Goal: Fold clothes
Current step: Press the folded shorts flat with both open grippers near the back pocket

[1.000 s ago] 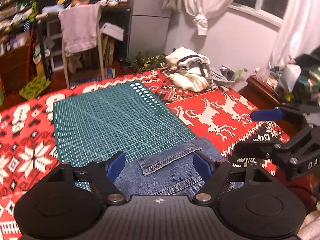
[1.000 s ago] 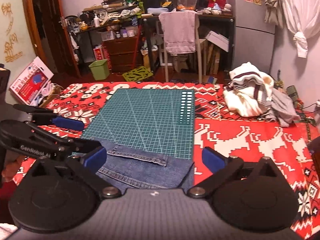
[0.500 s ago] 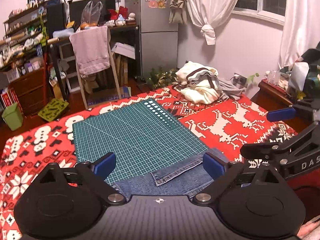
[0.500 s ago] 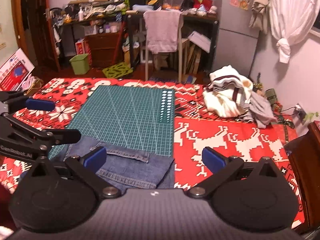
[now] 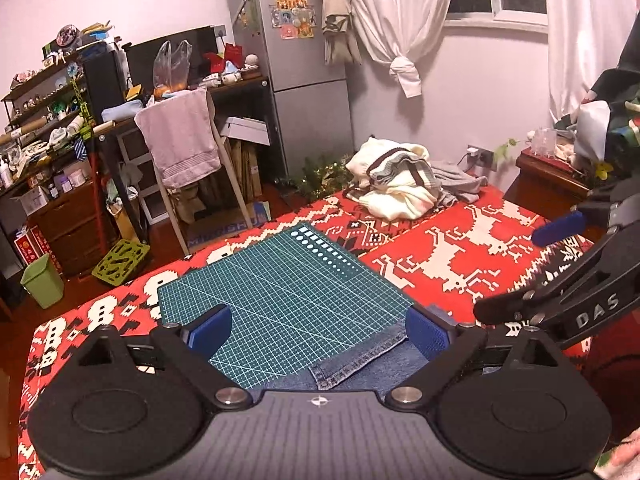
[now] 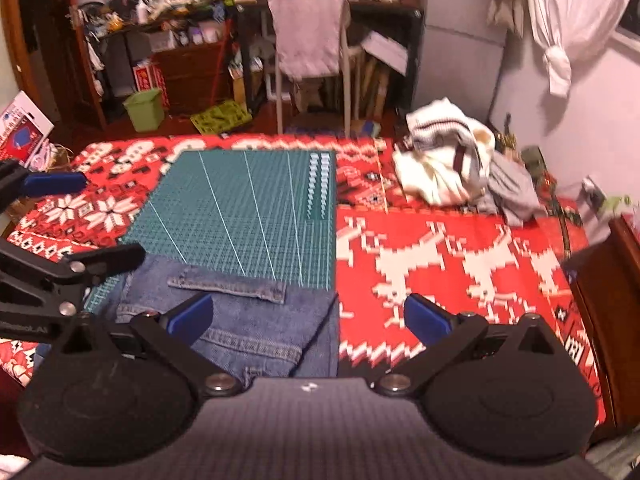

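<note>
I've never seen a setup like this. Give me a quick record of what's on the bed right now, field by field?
surface: red and white patterned blanket
mat: green gridded cutting mat, lying flat on the blanket
garment in work: folded blue denim jeans, partly over the mat's near edge
waiting pile: cream striped sweater and grey cloth, far corner
left gripper: jaws open, empty
right gripper: jaws open, empty

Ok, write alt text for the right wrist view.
The open right gripper hovers over folded blue denim jeans lying on the near edge of a green gridded cutting mat. The mat sits on a red and white patterned blanket, with a heap of cream and grey clothes at the far right.
</note>
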The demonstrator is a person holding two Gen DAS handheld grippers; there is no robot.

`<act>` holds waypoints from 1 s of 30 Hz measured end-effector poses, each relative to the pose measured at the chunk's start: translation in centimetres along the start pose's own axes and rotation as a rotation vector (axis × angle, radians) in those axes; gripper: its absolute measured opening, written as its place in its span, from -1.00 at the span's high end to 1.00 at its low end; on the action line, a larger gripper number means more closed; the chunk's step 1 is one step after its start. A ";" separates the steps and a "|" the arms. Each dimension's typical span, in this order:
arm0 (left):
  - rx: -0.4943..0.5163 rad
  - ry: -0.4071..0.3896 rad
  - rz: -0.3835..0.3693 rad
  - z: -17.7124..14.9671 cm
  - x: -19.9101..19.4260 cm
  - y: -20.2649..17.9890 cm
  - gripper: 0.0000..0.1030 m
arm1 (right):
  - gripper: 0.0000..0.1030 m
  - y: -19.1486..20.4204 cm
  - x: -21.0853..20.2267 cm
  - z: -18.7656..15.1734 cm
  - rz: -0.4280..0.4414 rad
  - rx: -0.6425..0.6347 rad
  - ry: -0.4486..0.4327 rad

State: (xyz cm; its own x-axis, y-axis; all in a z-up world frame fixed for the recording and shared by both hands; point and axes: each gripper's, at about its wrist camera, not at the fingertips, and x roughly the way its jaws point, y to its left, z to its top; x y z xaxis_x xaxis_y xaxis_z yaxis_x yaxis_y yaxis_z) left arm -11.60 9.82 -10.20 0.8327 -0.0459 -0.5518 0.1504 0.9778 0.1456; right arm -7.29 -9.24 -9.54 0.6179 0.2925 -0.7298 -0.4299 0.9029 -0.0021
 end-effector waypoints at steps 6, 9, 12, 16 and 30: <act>0.021 -0.001 -0.059 1.0 0.2 -0.5 -0.90 | -0.99 0.6 -0.5 0.0 -0.080 -0.051 -0.041; 0.041 0.012 -0.054 1.3 0.4 -0.8 -0.91 | -0.99 0.6 -0.2 0.2 -0.089 -0.066 -0.017; 0.065 0.032 -0.041 1.4 0.6 -1.0 -0.91 | -0.99 0.5 -0.1 0.2 -0.093 -0.072 -0.014; 0.065 0.045 -0.027 1.3 0.8 -1.0 -0.91 | -0.99 0.7 0.0 0.3 -0.108 -0.082 -0.011; -0.079 0.148 -0.012 1.3 1.3 -0.9 -0.89 | -0.99 0.3 1.9 0.1 -0.085 -0.017 0.047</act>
State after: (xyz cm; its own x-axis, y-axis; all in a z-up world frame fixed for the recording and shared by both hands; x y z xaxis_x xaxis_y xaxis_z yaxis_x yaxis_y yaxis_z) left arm -9.93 8.57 -10.01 0.7428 -0.0328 -0.6688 0.1123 0.9907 0.0762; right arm -6.21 -8.35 -10.89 0.6216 0.1993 -0.7576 -0.3886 0.9182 -0.0774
